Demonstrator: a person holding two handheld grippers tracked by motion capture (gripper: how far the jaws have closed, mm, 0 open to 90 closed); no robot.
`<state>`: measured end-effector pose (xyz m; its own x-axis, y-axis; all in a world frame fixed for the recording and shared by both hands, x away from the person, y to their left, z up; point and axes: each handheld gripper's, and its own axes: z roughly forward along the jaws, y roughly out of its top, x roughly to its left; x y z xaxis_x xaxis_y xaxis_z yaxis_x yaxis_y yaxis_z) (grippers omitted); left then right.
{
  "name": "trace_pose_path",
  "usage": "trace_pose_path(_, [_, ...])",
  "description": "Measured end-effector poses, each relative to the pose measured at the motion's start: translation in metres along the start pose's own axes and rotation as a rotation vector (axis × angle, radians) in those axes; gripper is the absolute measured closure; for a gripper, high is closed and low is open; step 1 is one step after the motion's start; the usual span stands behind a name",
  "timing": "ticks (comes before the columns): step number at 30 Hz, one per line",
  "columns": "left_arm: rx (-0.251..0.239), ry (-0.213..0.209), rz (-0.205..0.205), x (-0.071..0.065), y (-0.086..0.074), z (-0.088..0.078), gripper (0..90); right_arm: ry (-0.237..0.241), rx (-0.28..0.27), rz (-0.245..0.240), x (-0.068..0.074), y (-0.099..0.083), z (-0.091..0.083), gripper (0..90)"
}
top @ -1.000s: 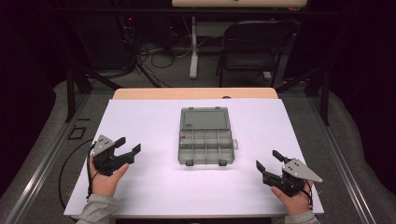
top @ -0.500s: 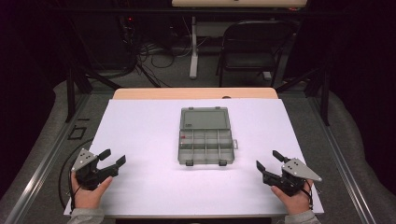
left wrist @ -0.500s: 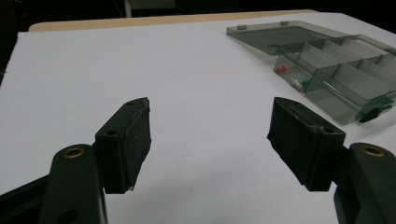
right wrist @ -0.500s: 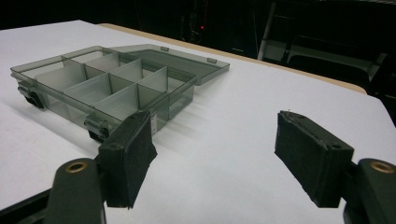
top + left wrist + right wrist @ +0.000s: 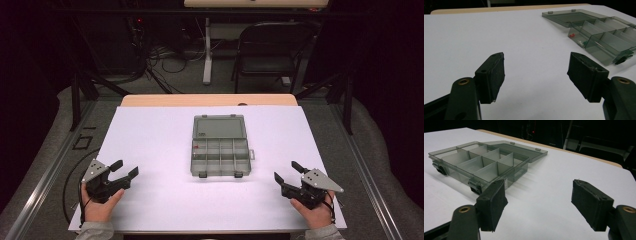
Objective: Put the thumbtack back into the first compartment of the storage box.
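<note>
The left tongs [image 5: 125, 169] rest at the near left of the desk [image 5: 150, 140], held by the person's left hand [image 5: 97, 207], with the jaws spread wide and nothing between them. They point toward the middle of the desk. In the left gripper view the two black pads [image 5: 495, 72] stand well apart over bare white surface, and the box shows off to the upper right.

At the middle of the desk lies a clear grey plastic box [image 5: 219, 150] with its lid [image 5: 219, 127] swung fully open and lying flat on the far side. The tray part is split into small compartments by dividers. A small red piece [image 5: 196, 147] sits in a compartment at the left edge of the tray; the left gripper view shows this red piece [image 5: 572, 35] with something small, white and green [image 5: 582, 43] close beside it, though what those bits are is too small to tell. Two dark latches [image 5: 202, 174] hang on the near edge of the tray.

The right tongs [image 5: 287, 171] rest at the near right of the desk in the person's right hand [image 5: 315, 214], jaws also released and empty, angled toward the box. In the right gripper view the box [image 5: 481, 161] lies ahead and to the left, apart from the pads.

Behind the desk stands a folding chair [image 5: 267, 47] among cables on the floor.
</note>
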<state>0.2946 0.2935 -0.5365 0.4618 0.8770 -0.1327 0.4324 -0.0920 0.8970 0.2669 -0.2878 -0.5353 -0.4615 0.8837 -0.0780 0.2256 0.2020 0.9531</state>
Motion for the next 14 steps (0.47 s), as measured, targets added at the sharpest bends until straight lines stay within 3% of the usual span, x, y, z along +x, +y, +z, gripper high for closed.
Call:
trace_pose_path(10, [0.012,-0.010,0.026,-0.0020,0.0002,0.0036,29.6,0.004,0.007,0.000,0.0002,-0.0004,0.0002,27.0])
trace_pose_path(14, [0.057,0.003,0.053,0.0041,-0.0003,0.0088,29.5,0.000,0.016,-0.002,-0.0003,-0.0014,-0.0002,26.4])
